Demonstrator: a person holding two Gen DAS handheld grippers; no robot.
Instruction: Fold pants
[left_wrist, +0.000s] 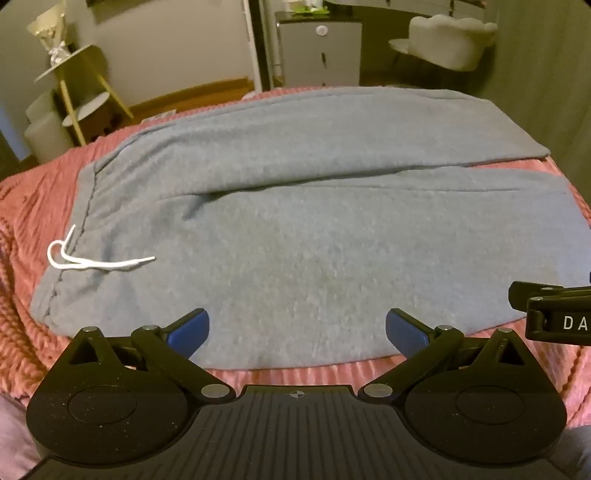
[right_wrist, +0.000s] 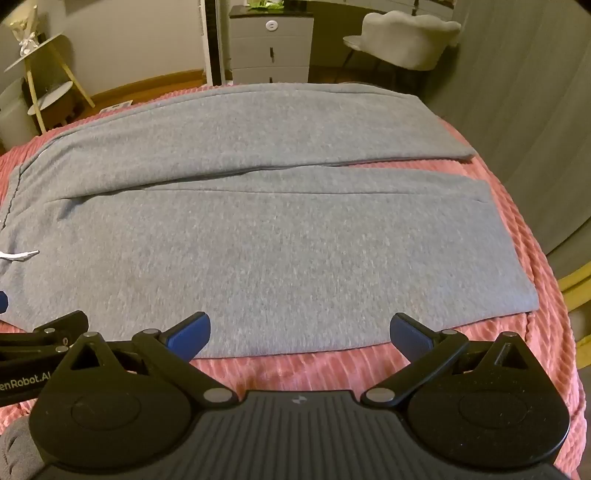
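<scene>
Grey pants (left_wrist: 295, 221) (right_wrist: 277, 229) lay flat across a pink ribbed bedspread (left_wrist: 33, 206) (right_wrist: 524, 221), waistband to the left, both legs running off to the right. Far leg spread slightly away from the near one, with a narrow wedge of pink showing between the 2 cuffs at the right. Near leg's long edge ran along the front of the bed, just ahead of both sets of fingers. White drawstring (left_wrist: 88, 258) (right_wrist: 20, 254) looped at the waistband, 1 end trailing onto the grey fabric.

Left gripper (left_wrist: 297, 328) hovered over the near edge of the pants toward the waist, blue fingers (left_wrist: 190, 330) spread wide, nothing between them. Right gripper (right_wrist: 299, 332) hovered over the same edge further toward the cuffs, blue fingers (right_wrist: 408, 334) likewise wide apart and holding nothing. Whether any pad touched the cloth could not be told. Black linkage of each tool showed at the side of the other's view, so the 2 sat close side by side.

Beyond the bed: a grey drawer unit (left_wrist: 319, 51) (right_wrist: 271, 48) against the far wall, a pale cushioned chair (left_wrist: 450, 40) (right_wrist: 406, 40) to its right, and a tiered yellow-legged stand (left_wrist: 79, 88) (right_wrist: 44, 81) at the left, on a wooden floor (left_wrist: 192, 96) (right_wrist: 147, 86)
</scene>
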